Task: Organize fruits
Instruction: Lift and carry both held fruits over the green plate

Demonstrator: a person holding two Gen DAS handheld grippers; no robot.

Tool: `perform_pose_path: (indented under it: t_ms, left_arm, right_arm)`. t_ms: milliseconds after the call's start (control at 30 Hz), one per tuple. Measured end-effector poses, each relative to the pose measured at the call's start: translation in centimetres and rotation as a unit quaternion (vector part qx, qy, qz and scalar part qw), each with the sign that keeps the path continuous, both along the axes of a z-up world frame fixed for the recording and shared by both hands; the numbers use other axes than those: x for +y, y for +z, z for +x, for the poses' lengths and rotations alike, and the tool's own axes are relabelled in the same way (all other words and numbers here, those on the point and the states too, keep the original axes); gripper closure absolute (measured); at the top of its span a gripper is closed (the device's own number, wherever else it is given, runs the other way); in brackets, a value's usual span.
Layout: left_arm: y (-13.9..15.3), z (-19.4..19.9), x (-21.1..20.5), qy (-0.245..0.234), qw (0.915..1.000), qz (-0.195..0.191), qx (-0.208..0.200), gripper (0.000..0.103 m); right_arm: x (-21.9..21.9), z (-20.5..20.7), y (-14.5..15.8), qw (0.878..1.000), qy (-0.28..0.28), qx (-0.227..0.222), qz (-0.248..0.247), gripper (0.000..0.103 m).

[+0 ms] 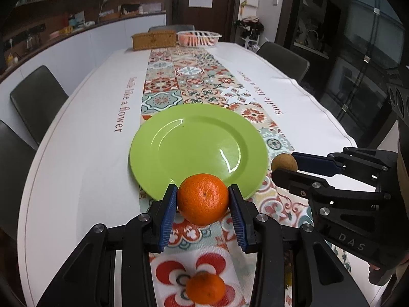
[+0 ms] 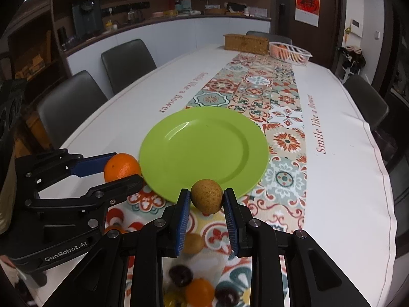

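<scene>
Left gripper [image 1: 203,199] is clamped on a tangerine [image 1: 203,199], held in the air just short of the near rim of the green plate [image 1: 179,151]; my right gripper [image 2: 206,198] pinches a small brown round fruit [image 2: 207,196] at about the same standoff from that rim, to the plate's right. Both fruits are round and caught near the pad tips, so I judge either could squirt out if my squeeze eases before they are over the plate. The plate is bare and glossy with a shallow rim: a fruit let go from height would likely roll across and off the far side onto the tablecloth [image 1: 84,138]. Both grippers converge on the same near edge, so collision is a risk. More loose fruit [image 2: 199,293] lies on the cloth nearer me than the plate, under the right gripper; dropping low could knock it.
</scene>
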State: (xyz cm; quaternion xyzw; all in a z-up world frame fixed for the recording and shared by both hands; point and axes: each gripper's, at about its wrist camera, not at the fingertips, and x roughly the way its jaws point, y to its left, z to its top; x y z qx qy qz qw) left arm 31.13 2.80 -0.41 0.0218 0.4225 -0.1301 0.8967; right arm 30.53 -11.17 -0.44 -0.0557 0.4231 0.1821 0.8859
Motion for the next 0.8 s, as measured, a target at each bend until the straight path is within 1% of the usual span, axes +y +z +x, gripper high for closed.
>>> perform_pose_path:
  t_ms: [100,267,367,567,800]
  left_arm:
    - [-0.8,1.4,0.2,0.001,0.9999,0.006,0.013,0.063]
    - [-1.9,3.4,0.2,-0.004,0.9994,0.001,0.035,0.063]
    - [-2.6,4.4,0.1,-0.002,0.9989,0.005,0.046,0.063]
    - [-3.3,5.5,0.3,-0.001,0.9983,0.005,0.058,0.063]
    - [-3.5,6.0,0.3,0.004,0.9981,0.012,0.061,0.063]
  right_arm:
    - [0.2,1.7,-0.8,1.000,-0.003,0.012,-0.003,0.075]
    - [0.1,4.2,-2.1,0.999,-0.006,0.041,0.011,0.075]
    - [0.3,5.3,-2.8,0.999,-0.009,0.052,0.011,0.075]
    - [0.3,6.6,-3.8,0.997,-0.014,0.070,0.014,0.075]
    - [0.2,6.9,-4.2,0.997,-0.020,0.074,0.012,0.075]
